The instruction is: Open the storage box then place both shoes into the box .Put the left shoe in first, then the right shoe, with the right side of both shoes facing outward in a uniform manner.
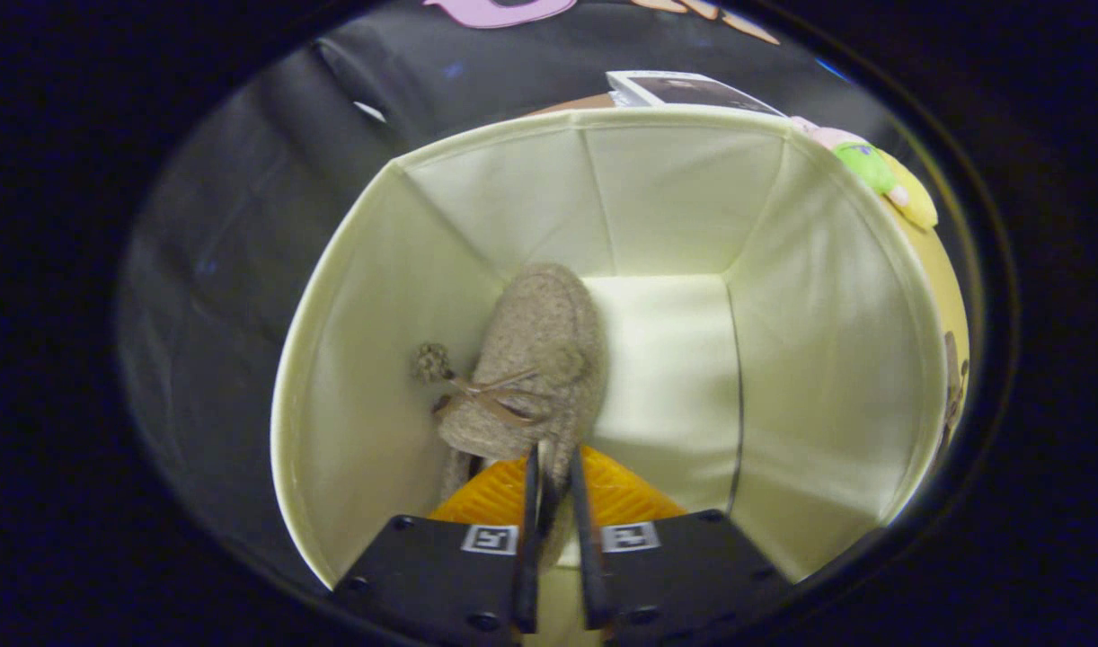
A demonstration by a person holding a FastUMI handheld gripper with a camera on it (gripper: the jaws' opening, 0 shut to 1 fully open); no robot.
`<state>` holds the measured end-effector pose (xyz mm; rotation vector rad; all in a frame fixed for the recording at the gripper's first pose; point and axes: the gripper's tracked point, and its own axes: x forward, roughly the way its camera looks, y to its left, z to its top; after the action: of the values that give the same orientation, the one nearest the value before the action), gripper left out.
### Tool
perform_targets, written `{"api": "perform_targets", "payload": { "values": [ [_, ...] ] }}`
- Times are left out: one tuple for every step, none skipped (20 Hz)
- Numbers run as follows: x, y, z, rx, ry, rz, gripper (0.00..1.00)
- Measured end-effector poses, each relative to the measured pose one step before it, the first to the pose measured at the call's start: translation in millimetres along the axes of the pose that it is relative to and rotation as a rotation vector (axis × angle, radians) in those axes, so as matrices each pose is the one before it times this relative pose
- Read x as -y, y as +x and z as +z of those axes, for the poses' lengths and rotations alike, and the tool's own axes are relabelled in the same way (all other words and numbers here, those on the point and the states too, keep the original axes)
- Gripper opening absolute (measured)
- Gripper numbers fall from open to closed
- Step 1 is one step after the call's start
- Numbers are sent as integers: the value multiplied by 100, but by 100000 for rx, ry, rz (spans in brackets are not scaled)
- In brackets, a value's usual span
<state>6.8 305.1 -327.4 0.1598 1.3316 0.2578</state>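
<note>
A fuzzy grey-brown shoe (pixel 538 359) with a thin bow and a small pom-pom hangs inside the open storage box (pixel 351 296), close to its left wall, toe pointing toward the far wall. My gripper (pixel 556 472) is shut on the shoe's heel edge, both fingers pinching the fabric between them. The box has pale cream lining, and its bare floor (pixel 670 359) shows to the right of the shoe. The shoe's underside and its contact with the floor are hidden, so I cannot tell whether it rests on the bottom.
Outside the box's right wall sits a yellow plush toy (pixel 899 193) with green and pink parts. A flat printed card (pixel 684 90) lies beyond the far rim. Black cloth surrounds the box on the left.
</note>
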Motion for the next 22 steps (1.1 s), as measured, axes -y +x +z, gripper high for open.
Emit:
{"api": "perform_targets", "payload": {
  "values": [
    [-174, -52, -14, 207, -1338, 1184, 44],
    [-256, -268, 66, 644, -1082, 1582, 50],
    [-241, -634, 173, 1121, -1069, 1733, 55],
    [-266, -701, 140, 1000, -1195, 1833, 61],
    [-155, -744, 209, 1172, -1762, 1594, 67],
    [-226, -685, 361, 2411, -2162, 1945, 72],
    [-213, -877, 463, 2978, -2557, 1843, 78],
    [-11, -1273, 701, 3503, -2868, 793, 84],
    [196, -1147, 922, 4709, -3183, -14, 89],
    [301, -1255, 918, 4598, -3393, -209, 95],
    [317, -1178, 783, 3973, -3570, 84, 100],
    [411, -1086, 448, 3564, -3656, 125, 100],
    [601, -1093, 606, 3451, -3115, 6, 100],
    [624, -1048, 451, 3616, -2611, -36, 100],
    [745, -1033, 376, 3545, -2094, -190, 100],
    [1120, -1125, 452, 4095, -1729, -1086, 100],
    [1309, -1057, 701, 4276, -1532, -1501, 100],
    [1144, -927, 99, 3288, -1290, -1249, 100],
    [1409, -864, 59, 2749, -669, -1496, 100],
    [1439, -875, -157, 2014, -415, -1329, 100],
    [1786, -820, -13, 2035, -245, -2051, 100],
    [1556, -739, -156, 1176, -332, -1854, 100]
  ]
}}
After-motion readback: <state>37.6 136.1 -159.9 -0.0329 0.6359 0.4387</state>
